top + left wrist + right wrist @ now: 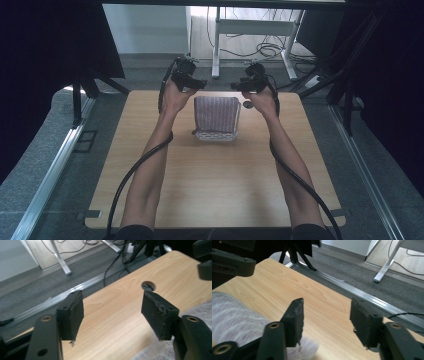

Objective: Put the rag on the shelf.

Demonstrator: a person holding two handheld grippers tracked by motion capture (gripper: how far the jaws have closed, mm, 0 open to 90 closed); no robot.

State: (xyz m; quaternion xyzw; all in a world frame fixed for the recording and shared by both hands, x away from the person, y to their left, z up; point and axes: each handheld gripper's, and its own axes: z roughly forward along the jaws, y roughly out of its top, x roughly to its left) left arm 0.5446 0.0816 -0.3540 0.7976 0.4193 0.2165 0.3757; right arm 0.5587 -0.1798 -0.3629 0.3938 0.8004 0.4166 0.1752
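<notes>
A folded grey-and-mauve striped cloth [216, 117] lies on the far middle of the wooden table [215, 190]. My left gripper [201, 84] hovers just beyond the cloth's far left corner, and my right gripper [235, 86] hovers beyond its far right corner. In the left gripper view the left gripper [115, 312] stands open over bare wood, with the cloth [200, 308] fuzzy at the lower right. The right gripper [327, 320] is likewise open with nothing between its pads, and the cloth [234, 315] sits at the lower left beside its left jaw.
A round cable hole [248, 105] sits in the table near the right hand. Behind the far edge lie grey carpet, a metal floor rail [372, 298], white desk legs [216, 47] and loose cables. Black stands flank both sides of the table.
</notes>
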